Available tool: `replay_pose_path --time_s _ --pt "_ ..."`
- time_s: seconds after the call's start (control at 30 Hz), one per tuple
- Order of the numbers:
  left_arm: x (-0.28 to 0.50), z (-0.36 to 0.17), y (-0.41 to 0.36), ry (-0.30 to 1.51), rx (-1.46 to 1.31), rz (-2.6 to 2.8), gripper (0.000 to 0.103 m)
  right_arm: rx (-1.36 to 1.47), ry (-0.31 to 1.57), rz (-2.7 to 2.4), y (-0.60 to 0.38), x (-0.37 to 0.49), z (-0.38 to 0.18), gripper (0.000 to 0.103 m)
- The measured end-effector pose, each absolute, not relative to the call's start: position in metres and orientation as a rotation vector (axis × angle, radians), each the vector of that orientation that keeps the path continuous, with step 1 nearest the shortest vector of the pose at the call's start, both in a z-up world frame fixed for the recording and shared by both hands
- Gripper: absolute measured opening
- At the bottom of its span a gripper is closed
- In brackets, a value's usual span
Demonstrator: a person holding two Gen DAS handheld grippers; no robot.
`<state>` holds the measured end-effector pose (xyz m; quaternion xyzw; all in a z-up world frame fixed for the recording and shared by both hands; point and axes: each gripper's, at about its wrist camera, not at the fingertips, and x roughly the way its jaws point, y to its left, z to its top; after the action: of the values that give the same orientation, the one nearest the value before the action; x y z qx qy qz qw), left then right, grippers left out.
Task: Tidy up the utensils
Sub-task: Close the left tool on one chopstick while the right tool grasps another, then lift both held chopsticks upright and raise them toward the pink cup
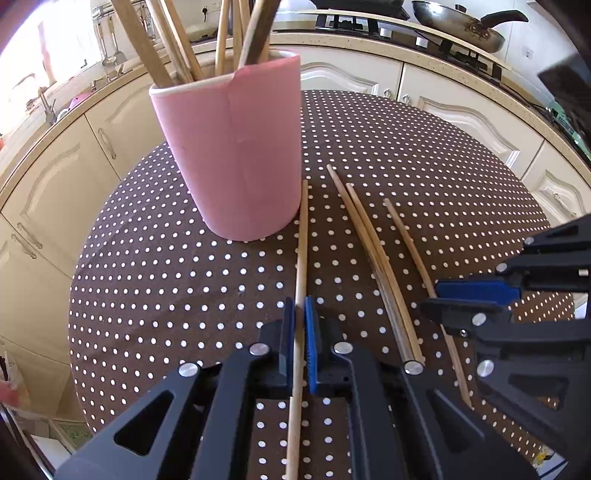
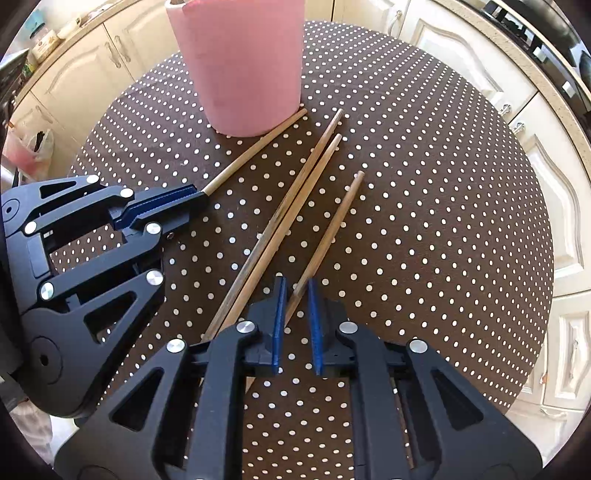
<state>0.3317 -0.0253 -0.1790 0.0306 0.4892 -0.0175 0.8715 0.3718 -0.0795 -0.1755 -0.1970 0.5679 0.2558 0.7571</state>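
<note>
A pink cup [image 1: 236, 155] holding several wooden utensils stands on the round dotted table [image 1: 155, 258]; it also shows in the right wrist view [image 2: 243, 62]. My left gripper [image 1: 300, 314] is shut on a light wooden chopstick [image 1: 302, 240] that lies beside the cup's base; the same gripper [image 2: 184, 199] and chopstick [image 2: 258, 146] show in the right wrist view. A pair of chopsticks [image 2: 291, 210] lies in the middle. My right gripper [image 2: 296, 291] straddles a single chopstick [image 2: 332, 225], its jaws a little apart around it.
Cream kitchen cabinets [image 1: 461, 110] and a counter curve round the table. A frying pan [image 1: 458, 26] sits on the hob at the back right. A plastic bag [image 2: 29, 147] hangs at the left.
</note>
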Motion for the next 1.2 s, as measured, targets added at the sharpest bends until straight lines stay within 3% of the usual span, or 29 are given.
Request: replay_pose_path --time_s 1.2 --pt "0.247 -0.152 0.007 0.855 -0.086 -0.122 0.005 -0.228 1.095 0.636 -0.139 0.309 -0.133 0.006"
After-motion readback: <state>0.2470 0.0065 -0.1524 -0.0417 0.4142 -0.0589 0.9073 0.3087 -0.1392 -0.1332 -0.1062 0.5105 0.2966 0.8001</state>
